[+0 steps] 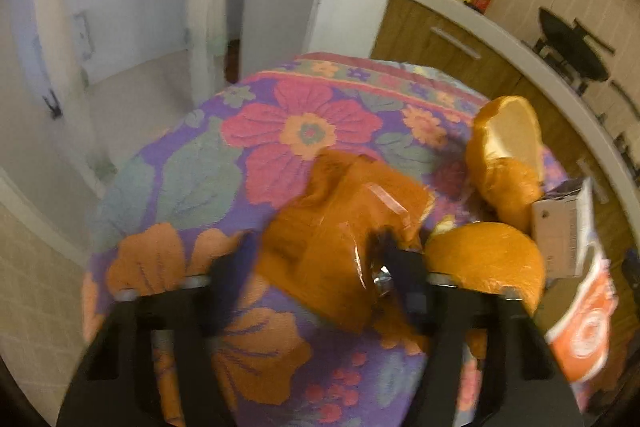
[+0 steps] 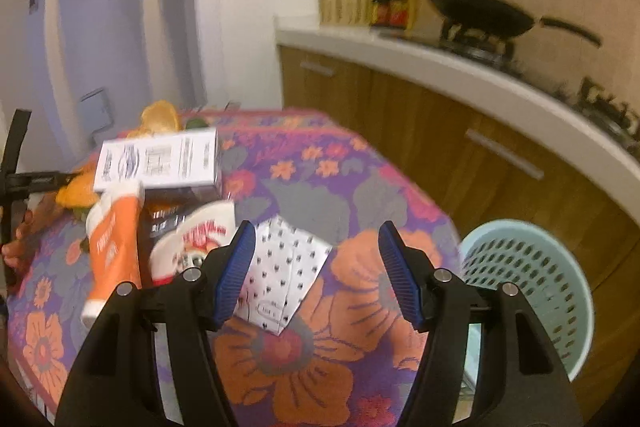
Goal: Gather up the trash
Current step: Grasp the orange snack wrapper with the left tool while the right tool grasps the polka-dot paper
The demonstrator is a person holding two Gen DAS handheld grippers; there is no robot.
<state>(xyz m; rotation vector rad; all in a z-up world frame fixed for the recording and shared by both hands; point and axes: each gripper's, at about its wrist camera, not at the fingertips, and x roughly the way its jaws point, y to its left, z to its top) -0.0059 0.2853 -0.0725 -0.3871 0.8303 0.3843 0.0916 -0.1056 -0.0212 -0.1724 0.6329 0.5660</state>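
The left tongs [image 1: 316, 259] are seen half spread around an orange wrapper [image 1: 340, 227] lying on the table [image 1: 192, 183]. Whether the pads already press on the wrapper cannot be told, as the view is blurred. Just to the right of these tongs orange peel [image 1: 492, 259] is lying, with a second piece [image 1: 508, 155] beyond it, and a small carton [image 1: 560, 227] and an orange tube [image 1: 588, 323] further right.

The right tongs [image 2: 316, 275] are held open, nothing gripped, with a spotted foil pack [image 2: 284, 275] lying between and just beyond the fingers. To their left a tub lid [image 2: 196, 239], the tube [image 2: 112, 243] and a white box [image 2: 160, 163] are crowded together. To the right, beside the table and lower, a pale basket [image 2: 528, 279] is standing, judged to be the bin.

Risks are judged as follows. The wrapper is thin and crumpled, so only a corner may be pinched and it may slip out on lifting. The left tongs' right finger is close to the peel, which could be nudged aside. The foil pack lies flat, so the right tongs could slide over it.

Both tongs are pointed forward and down at the table, the left more steeply.
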